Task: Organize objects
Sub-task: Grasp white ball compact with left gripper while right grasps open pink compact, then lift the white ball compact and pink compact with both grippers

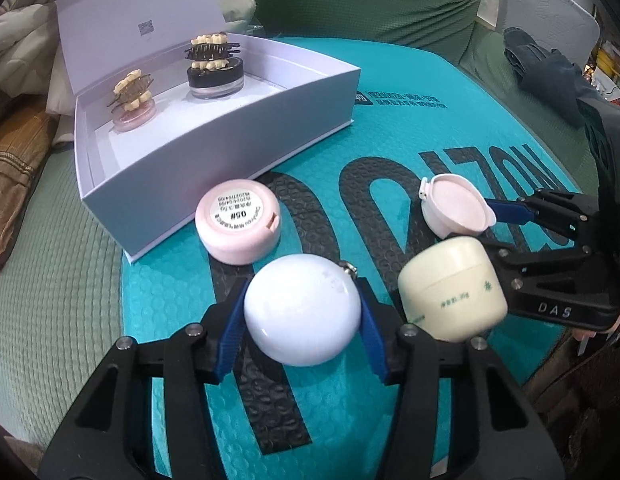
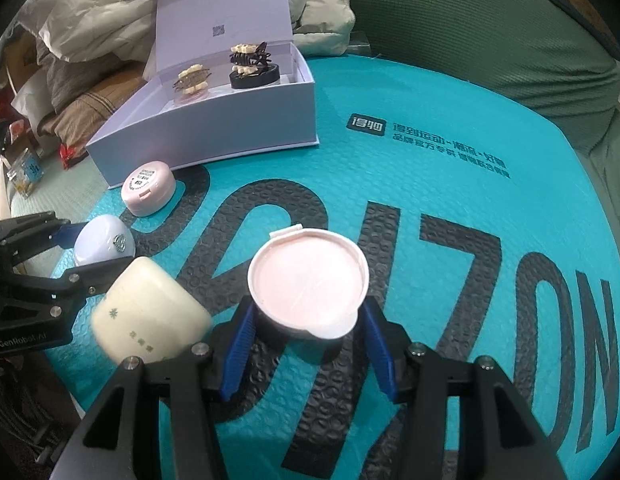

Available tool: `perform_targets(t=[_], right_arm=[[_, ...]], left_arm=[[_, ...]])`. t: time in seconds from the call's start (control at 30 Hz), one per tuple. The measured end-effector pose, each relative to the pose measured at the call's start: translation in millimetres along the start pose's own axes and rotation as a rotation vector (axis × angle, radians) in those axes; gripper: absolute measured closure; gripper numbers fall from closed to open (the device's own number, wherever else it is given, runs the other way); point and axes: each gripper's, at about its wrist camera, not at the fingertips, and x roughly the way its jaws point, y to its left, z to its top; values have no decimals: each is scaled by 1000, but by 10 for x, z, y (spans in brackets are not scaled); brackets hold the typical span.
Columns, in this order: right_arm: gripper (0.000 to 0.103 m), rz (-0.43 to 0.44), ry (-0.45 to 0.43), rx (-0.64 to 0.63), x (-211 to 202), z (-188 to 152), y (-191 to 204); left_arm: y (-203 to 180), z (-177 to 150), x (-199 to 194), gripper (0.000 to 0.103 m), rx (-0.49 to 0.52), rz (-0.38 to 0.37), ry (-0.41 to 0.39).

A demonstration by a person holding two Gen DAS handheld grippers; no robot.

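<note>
My left gripper is shut on a pale blue round case, held just above the teal mat; the case also shows in the right wrist view. My right gripper is shut on a white-rimmed pink cup, also visible in the left wrist view. A cream jar lies tilted between the two grippers. A pink compact sits label up by the open white box, which holds two hair claws on a pink disc and a black jar.
The teal bubble mailer with large black letters covers a green quilted surface. Bedding and clothes pile behind the box. A dark garment lies at the far right.
</note>
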Motion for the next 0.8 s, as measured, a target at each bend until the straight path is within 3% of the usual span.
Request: perform_targets(t=[0.63, 0.8], right_arm=[[52, -7, 9, 30, -195, -309, 19], [42, 19, -22, 84, -202, -320, -58]], left_arm=[[-197, -214, -131, 53, 36, -24, 15], [-193, -234, -135, 53, 28, -36, 2]])
